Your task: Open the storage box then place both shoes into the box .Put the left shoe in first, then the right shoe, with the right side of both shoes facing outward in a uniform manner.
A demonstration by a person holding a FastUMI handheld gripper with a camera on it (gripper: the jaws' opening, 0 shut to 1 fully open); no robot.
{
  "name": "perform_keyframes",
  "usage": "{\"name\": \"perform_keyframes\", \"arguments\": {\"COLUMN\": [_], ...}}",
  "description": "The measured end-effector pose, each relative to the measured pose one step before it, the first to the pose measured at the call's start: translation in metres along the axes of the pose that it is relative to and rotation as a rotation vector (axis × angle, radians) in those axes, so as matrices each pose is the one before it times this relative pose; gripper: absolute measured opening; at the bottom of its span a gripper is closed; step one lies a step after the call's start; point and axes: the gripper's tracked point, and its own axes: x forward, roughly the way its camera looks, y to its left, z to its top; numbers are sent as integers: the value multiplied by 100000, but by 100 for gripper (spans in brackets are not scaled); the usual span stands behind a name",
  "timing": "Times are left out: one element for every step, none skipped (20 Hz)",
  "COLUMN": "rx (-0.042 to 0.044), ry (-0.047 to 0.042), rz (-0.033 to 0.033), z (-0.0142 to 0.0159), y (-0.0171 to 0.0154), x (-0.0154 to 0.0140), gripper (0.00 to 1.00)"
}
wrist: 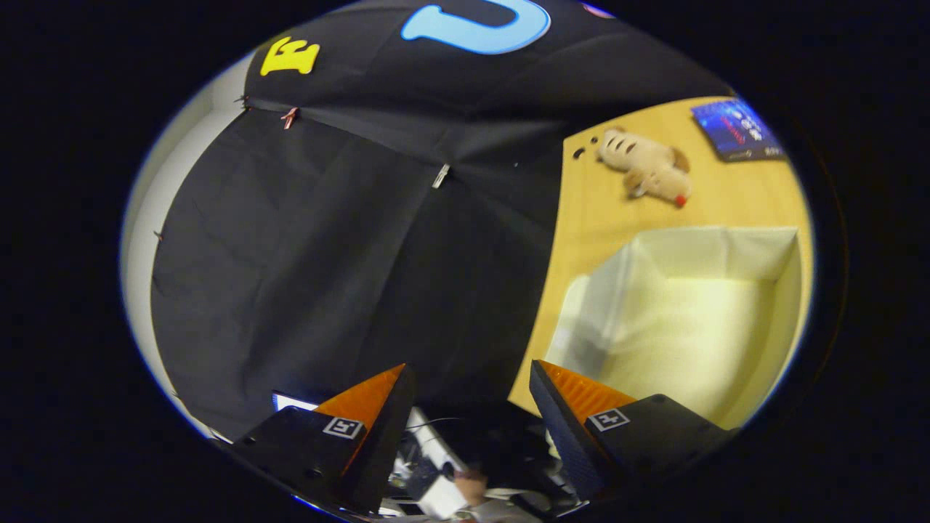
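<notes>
Black cloth wall (327, 254) ahead. Gripper (472, 381): fingers spread apart, nothing between them. One wooden table (603, 218). One storage box (697, 312), lid off, interior bare, just beyond the right finger. One plush toy (647, 171) past the box; one blue packet (737, 129) farther on.

place: recording booth
walls: black cloth (327, 240), clipped together
worktop (726, 207): pale wood, with soft toy (647, 171)

Fingers (472, 374) spread, holding nothing — open storage box (683, 319) beside them
</notes>
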Motion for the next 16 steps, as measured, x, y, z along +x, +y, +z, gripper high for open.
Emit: {"name": "perform_keyframes", "arguments": {"rx": [-3847,-2496,-2044,-1966,-2146,-2379,-3075,-4522,-5673,-6594,-6473,-5192,-2903,-996,627,1354], "ry": [-3978,-3895,-3469,-4621,-4869,-4417,-2973,-1125,-511,206,665,600,959,1652,2307,2271], "rz": [-5015,-6237,-6021,-6225,-6087,-4957,-4543,-6271,-8271,-8224,-6318,-4915,-3559,-2326,-2021,-1985], "z": [782,830,718,1087,1095,828,413,-49,-175,-598,-687,-770,-1093,-1317,-1402,-1476], "y": [-1639,-2012,-1898,-2154,-2270,-2292,-2230,-2927,-3305,-3324,-2926,-2508,-2235,-1731,-1451,-1305], "x": [-1763,-1709,-1412,-1627,-1474,-1301,-1321,-907,-586,-440,-344,-293,-12,174,194,295], "gripper": [96,96,96,96,97,96,96,96,96,99,99,99,99,99,99,99]}}
